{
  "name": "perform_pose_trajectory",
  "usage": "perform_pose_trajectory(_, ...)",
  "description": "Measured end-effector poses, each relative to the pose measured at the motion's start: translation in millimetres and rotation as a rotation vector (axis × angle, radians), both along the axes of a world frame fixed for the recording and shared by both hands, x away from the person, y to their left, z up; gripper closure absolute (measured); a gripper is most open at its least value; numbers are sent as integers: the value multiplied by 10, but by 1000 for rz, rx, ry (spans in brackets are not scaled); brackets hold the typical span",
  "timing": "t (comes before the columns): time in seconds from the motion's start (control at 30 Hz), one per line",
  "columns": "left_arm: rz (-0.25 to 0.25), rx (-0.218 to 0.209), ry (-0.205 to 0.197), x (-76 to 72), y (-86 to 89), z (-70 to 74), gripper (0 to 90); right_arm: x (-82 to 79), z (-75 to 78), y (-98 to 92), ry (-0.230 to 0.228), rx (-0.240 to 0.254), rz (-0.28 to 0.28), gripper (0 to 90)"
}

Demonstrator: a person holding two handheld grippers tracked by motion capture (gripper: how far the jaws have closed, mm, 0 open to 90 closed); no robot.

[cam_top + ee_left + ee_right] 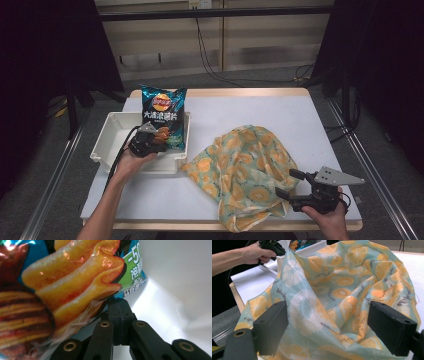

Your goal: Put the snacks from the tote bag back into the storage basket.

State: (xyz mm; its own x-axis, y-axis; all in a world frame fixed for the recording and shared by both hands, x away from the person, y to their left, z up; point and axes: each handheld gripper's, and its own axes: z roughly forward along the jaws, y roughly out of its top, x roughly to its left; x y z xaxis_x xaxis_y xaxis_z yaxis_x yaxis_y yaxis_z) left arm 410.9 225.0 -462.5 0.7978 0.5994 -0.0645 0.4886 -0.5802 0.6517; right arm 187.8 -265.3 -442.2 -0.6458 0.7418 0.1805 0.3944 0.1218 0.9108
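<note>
Apparently the work is at its start: the left gripper (pixel 151 140) has its jaws closed on the chip bag (pixel 163 116), which stands in the white bin (pixel 107 137) at left centre. The right gripper (pixel 291 186) waits wide open at the cloth (pixel 245 165), lower right; putting the bag into it seems left.

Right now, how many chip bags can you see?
1: the teal foil chip bag stands in the white plastic bin, pinched by the left claw. Others could hide under the citrus-print cloth.

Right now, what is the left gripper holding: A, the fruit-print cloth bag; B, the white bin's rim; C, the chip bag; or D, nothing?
C: the left gripper is shut on the chip bag, whose lower edge is pinched between the closed jaws over the white bin.
</note>
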Motion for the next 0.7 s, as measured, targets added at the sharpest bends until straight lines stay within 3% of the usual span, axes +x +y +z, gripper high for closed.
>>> perform_pose_trajectory(0.27, 4, 35, 4, 143, -4, -58, 900, 0, -3, 5, 6, 0, 3, 164)
perform_pose_trajectory(0.33, 5, 40, -15, 181, -16, -62, 900, -3, -2, 12, 5, 0, 4, 163)
perform_pose_trajectory(0.43, 14, 43, -14, 232, -22, -89, 896, 5, -6, 14, 4, -2, 4, 163)
perform_pose_trajectory(0.47, 18, 20, -11, 248, -18, -101, 895, 7, -7, 13, 5, -1, 1, 163)
perform_pose_trajectory(0.7, 31, 16, -21, 240, -23, -105, 856, 3, -9, 4, 8, 3, 1, 164)
